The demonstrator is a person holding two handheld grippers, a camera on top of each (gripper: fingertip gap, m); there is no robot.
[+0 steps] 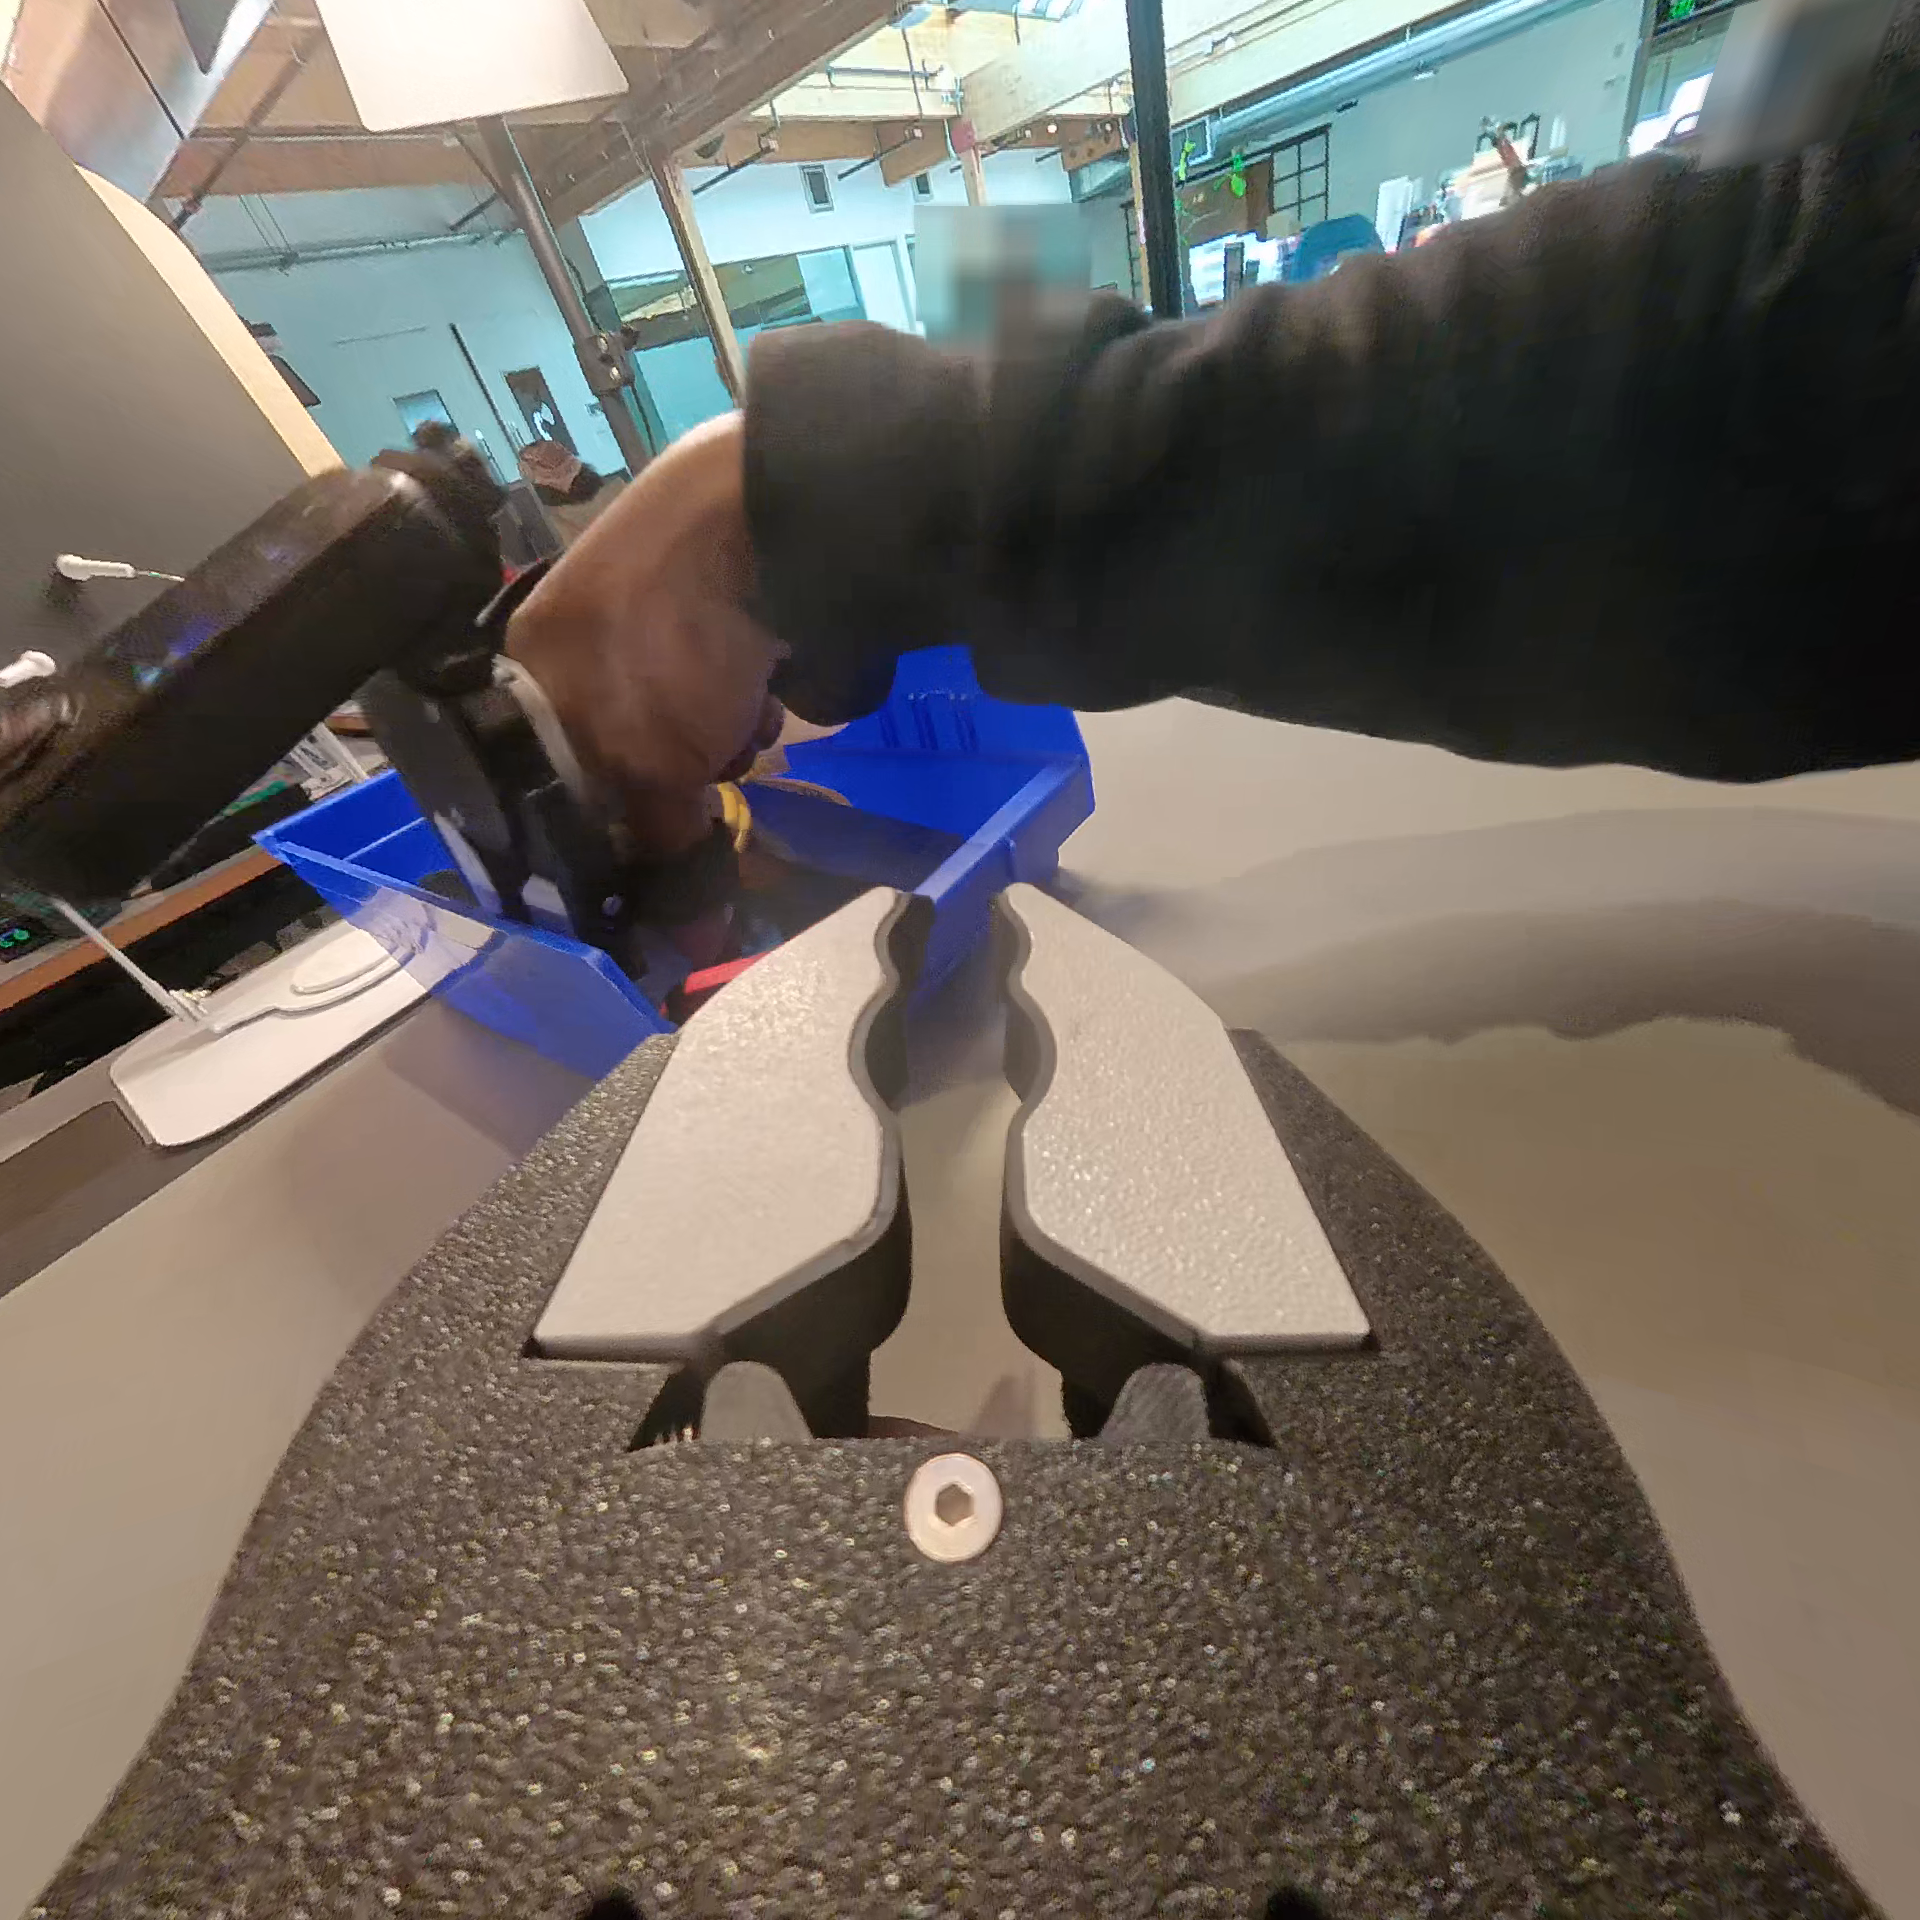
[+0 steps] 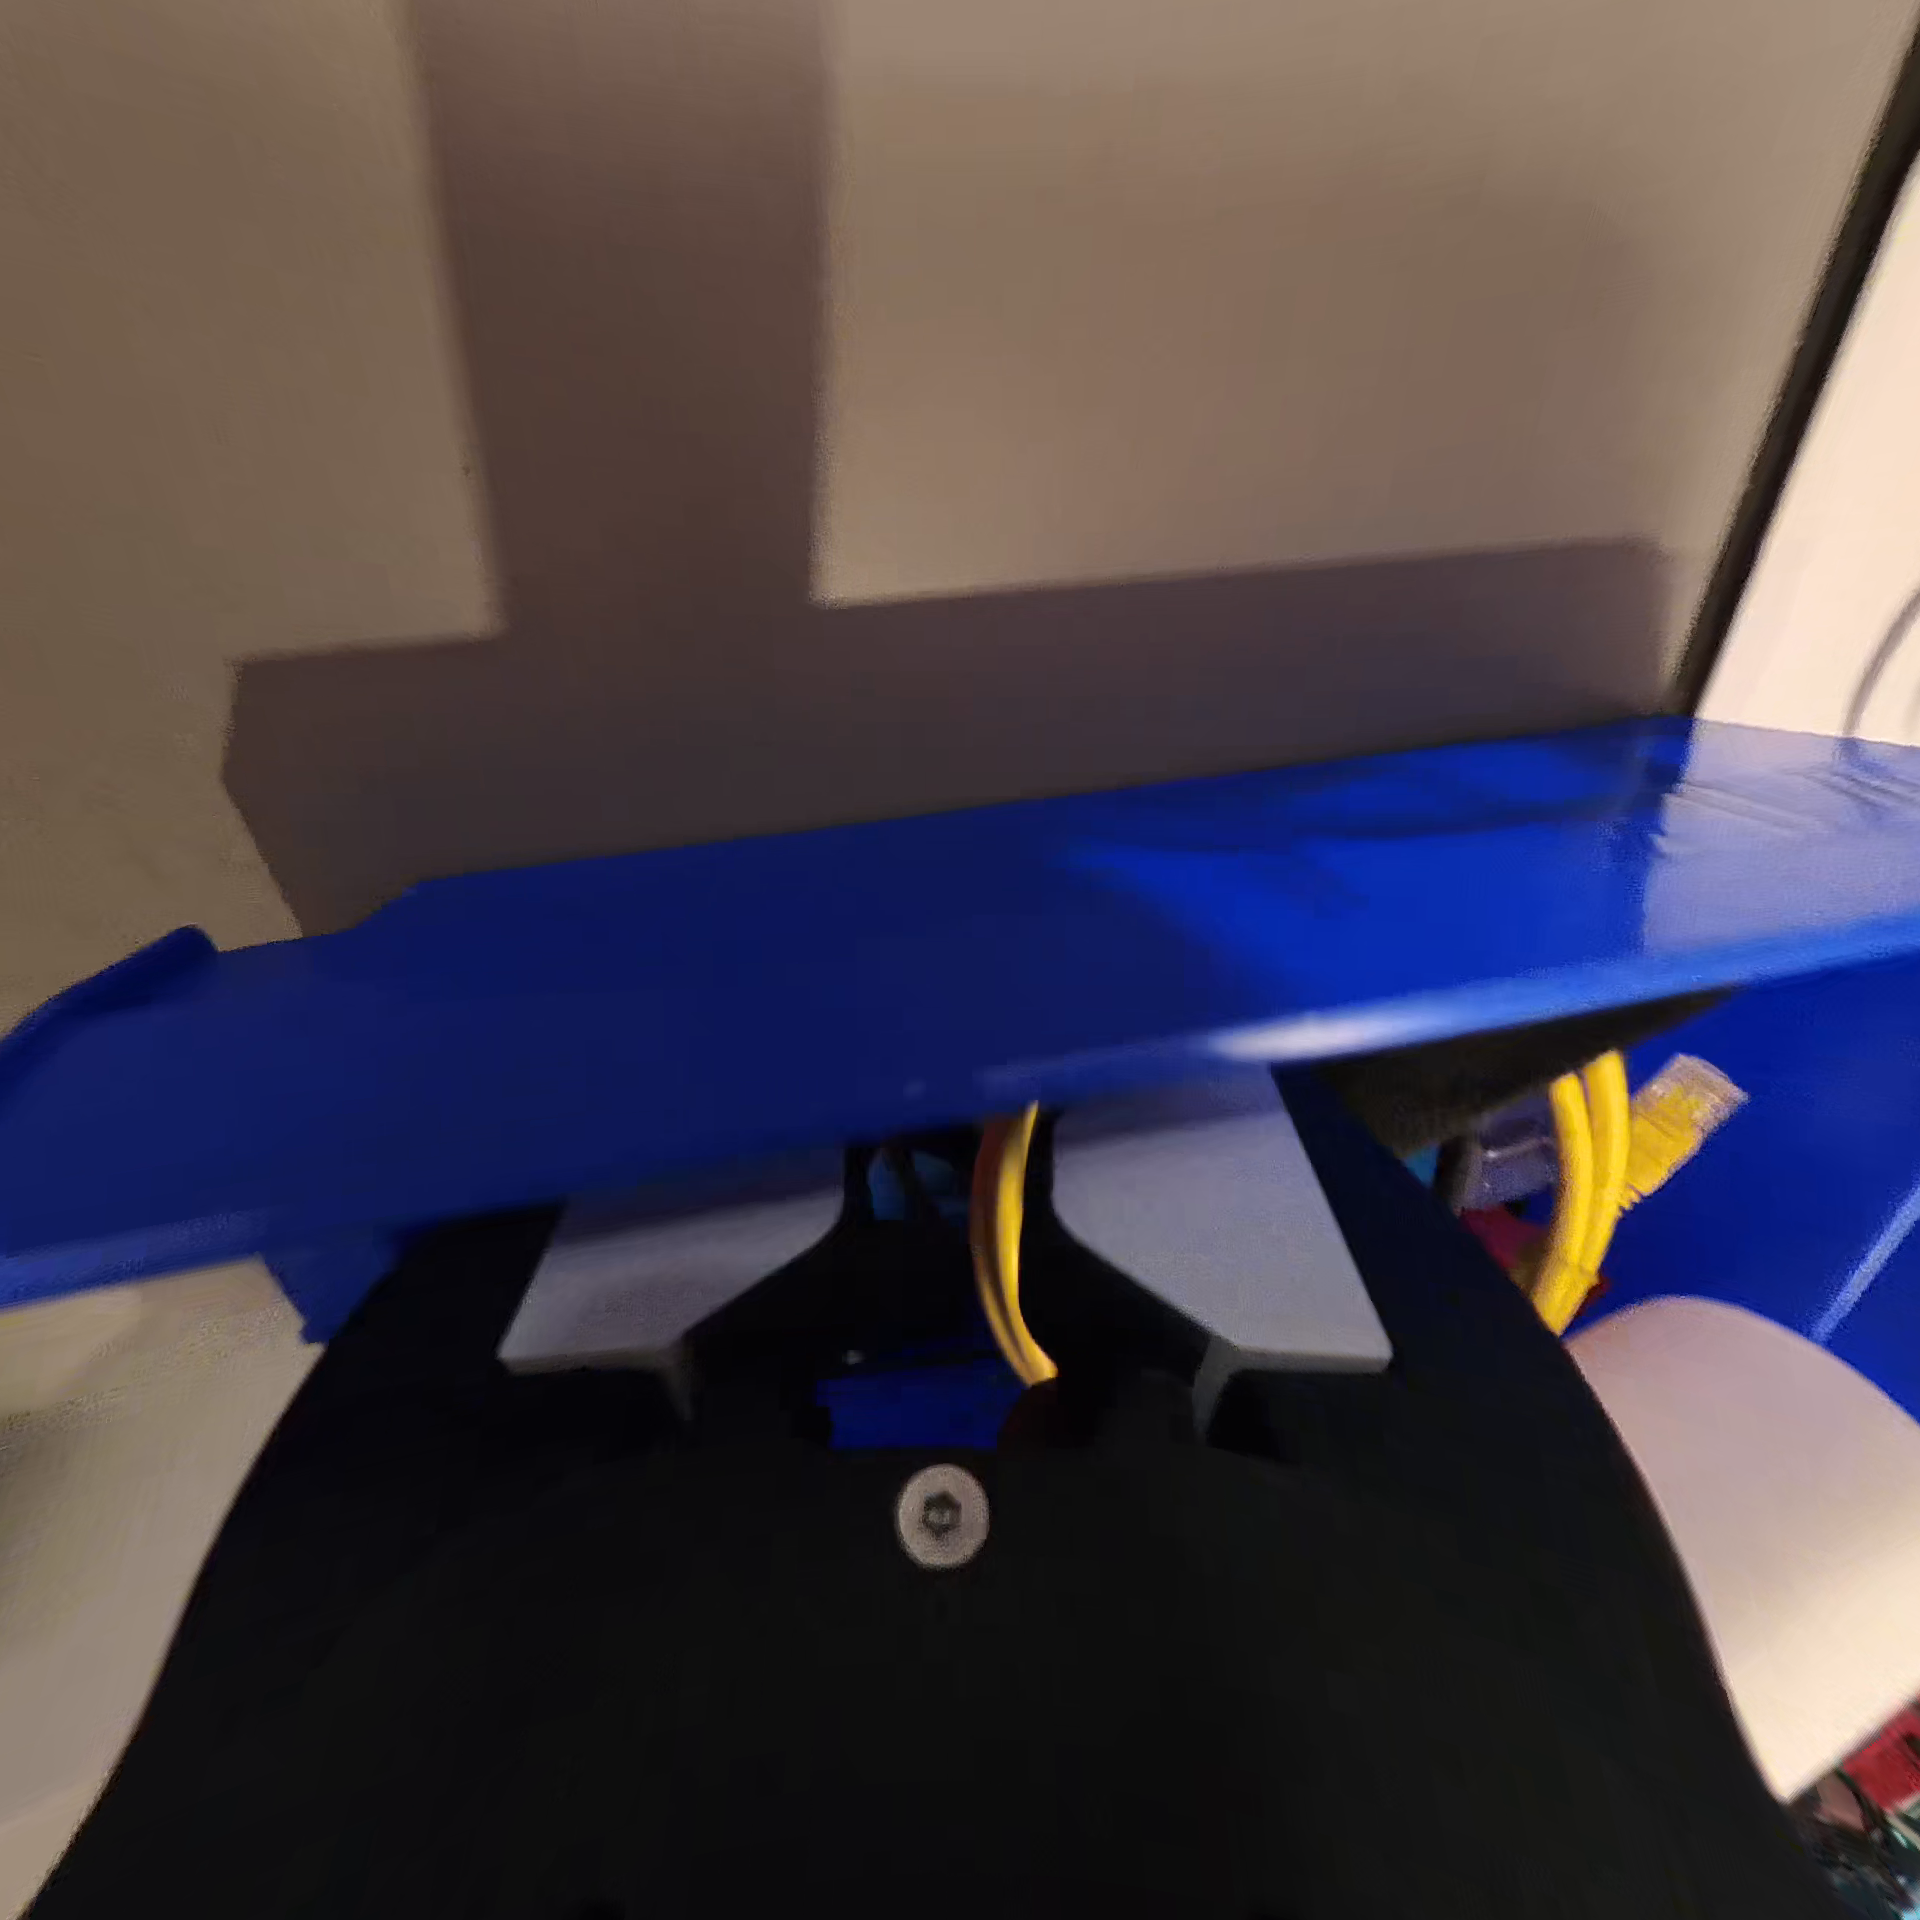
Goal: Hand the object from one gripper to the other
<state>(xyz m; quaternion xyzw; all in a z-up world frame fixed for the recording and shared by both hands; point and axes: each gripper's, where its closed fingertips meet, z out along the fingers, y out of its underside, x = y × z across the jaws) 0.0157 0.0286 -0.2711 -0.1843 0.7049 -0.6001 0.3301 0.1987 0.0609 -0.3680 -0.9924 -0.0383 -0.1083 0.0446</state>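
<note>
Centre frame, left gripper (image 1: 954,914) slightly parted and empty, right gripper (image 1: 582,883) down inside blue plastic bin (image 1: 1018,821), finger gap hidden, grip on yellow cable (image 2: 1003,1247) unclear.

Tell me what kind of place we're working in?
Likely an open-plan workshop or lab: exposed timber roof beams, a grey desk holding a blue plastic parts bin of yellow network cables.
</note>
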